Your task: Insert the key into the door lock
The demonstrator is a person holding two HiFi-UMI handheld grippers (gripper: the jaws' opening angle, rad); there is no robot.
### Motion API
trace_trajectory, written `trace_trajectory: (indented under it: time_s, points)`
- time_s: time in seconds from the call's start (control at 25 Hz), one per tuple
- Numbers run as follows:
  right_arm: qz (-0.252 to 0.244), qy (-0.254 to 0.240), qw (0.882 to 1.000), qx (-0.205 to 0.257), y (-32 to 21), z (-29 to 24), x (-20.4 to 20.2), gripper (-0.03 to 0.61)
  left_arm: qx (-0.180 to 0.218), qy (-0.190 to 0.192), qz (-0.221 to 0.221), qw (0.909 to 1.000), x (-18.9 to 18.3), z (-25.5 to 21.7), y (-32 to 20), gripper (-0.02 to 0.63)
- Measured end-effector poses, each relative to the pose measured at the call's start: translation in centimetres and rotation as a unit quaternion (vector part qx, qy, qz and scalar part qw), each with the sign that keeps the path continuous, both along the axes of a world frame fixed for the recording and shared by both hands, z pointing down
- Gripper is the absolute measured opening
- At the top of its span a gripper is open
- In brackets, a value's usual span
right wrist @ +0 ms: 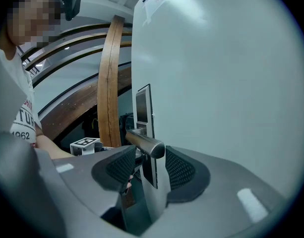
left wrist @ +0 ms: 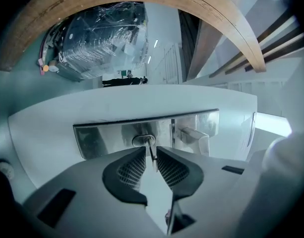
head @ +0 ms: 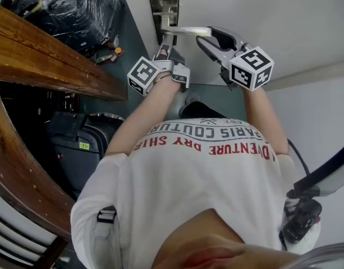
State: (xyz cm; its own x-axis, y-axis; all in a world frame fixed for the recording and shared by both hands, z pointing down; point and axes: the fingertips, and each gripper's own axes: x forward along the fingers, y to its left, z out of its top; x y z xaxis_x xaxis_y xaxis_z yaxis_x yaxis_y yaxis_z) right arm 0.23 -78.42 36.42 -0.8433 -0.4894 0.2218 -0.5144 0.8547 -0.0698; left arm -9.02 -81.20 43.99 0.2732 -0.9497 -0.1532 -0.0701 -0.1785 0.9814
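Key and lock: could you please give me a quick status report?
Left gripper shut on key. Right gripper shut on door handle. Key tip at lock cylinder, not fully in. Nothing in the way.

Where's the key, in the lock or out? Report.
Tip in the keyhole; depth cannot tell. The left hand-held gripper holds the key against it.

The left forearm (head: 142, 116) and right forearm (head: 265, 119) stretch forward side by side. The left gripper (left wrist: 152, 155) points about level, its jaws pinched together on the key (left wrist: 152, 150). The right gripper (right wrist: 152, 158) tilts slightly down, its jaws set wide and its pads against the handle (right wrist: 148, 144).
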Motion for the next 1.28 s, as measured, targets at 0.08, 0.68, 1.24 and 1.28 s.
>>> trace_trajectory:
  time_s: [0.08,0.68,1.24,1.28]
  points:
    - [0.018,-0.003,1.0,-0.006,-0.4,0.4,0.6,0.166,0.008,-0.022,0.011,0.9997,0.1,0.4,0.5,0.063]
    - [-0.022,0.059,0.998,-0.03,11.9,3.0,0.8,0.002,0.243,-0.593,0.224,0.7345,6.1,-5.5,16.3,0.002]
    - [-0.097,0.035,0.994,-0.023,38.6,2.7,9.2,0.002,0.21,-0.612,0.212,0.7325,16.3,-7.0,41.9,0.002]
    - [-0.101,0.033,0.994,-0.026,41.0,2.9,10.3,0.002,0.207,-0.608,0.212,0.7362,17.4,-7.2,44.2,0.002]
